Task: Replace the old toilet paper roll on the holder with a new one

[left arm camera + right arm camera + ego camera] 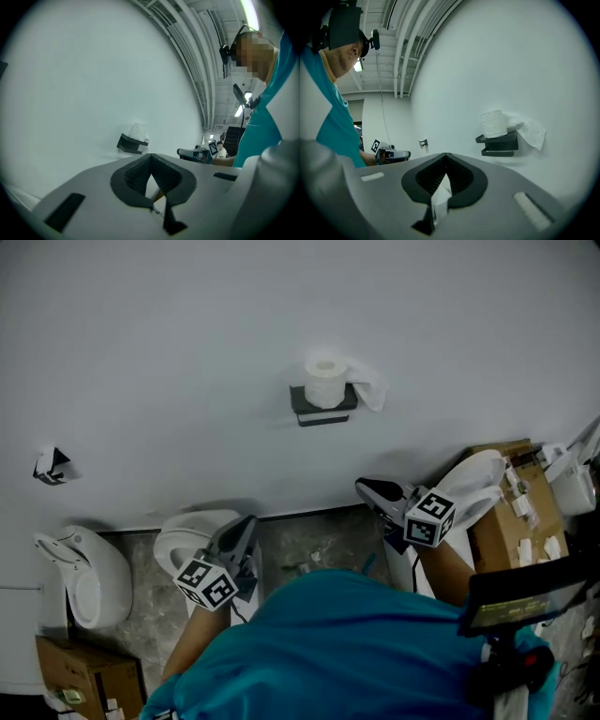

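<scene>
left gripper (pixel 247 523) at 7 o'clock in head view, jaws closed together. right gripper (pixel 364 487) at 4 o'clock, jaws closed too. farther, 12 o'clock: toilet paper roll (pixel 325 381) upright on black holder (pixel 322 412) on white wall (pixel 169 352); loose sheet (pixel 371 390) hanging at roll's 3 o'clock.

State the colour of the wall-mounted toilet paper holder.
The holder is dark grey, almost black; clearest in the right gripper view.
</scene>
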